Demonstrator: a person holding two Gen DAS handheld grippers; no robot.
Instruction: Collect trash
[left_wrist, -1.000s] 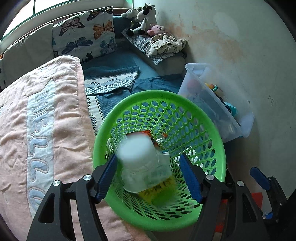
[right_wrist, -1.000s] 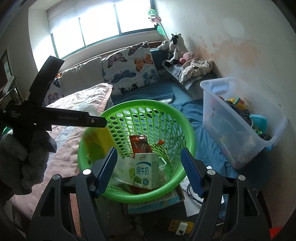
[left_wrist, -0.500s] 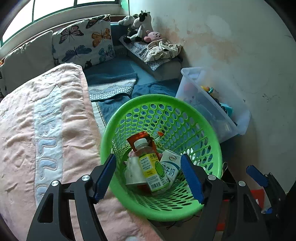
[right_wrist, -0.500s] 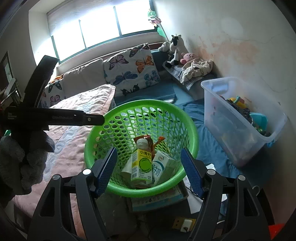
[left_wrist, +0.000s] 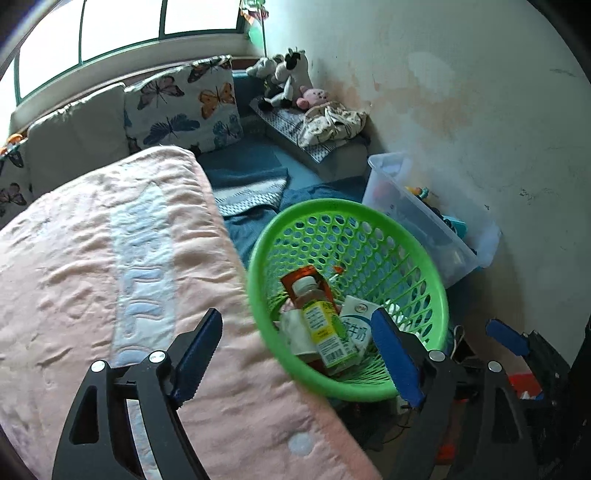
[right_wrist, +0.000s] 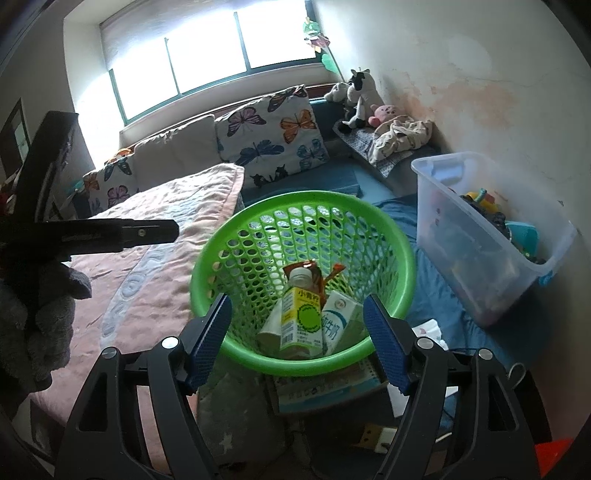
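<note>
A green perforated basket (left_wrist: 428, 266) (right_wrist: 400, 243) stands beside the bed. In it lie a yellow-labelled drink bottle (left_wrist: 323, 328) (right_wrist: 301, 314), a white milk carton (left_wrist: 356, 325) (right_wrist: 338, 325), a red wrapper (left_wrist: 301, 275) (right_wrist: 304, 267) and a crumpled white piece (left_wrist: 293, 328). My left gripper (left_wrist: 295, 354) is open and empty, above the bed edge and the basket's near rim. My right gripper (right_wrist: 295, 339) is open and empty, just in front of the basket. The left gripper's body (right_wrist: 110, 236) shows at the left of the right wrist view.
A pink quilt (left_wrist: 110, 258) (right_wrist: 155, 236) covers the bed at left. A clear plastic bin of toys (left_wrist: 436, 221) (right_wrist: 491, 229) stands right of the basket by the wall. Butterfly pillows (right_wrist: 273, 140) and plush toys (right_wrist: 354, 92) lie behind. Books and papers (right_wrist: 332, 384) lie under the basket.
The bottle dropped from the left gripper into the basket and now rests there. The left gripper has pulled back and left over the quilt. The right gripper barely moved.
</note>
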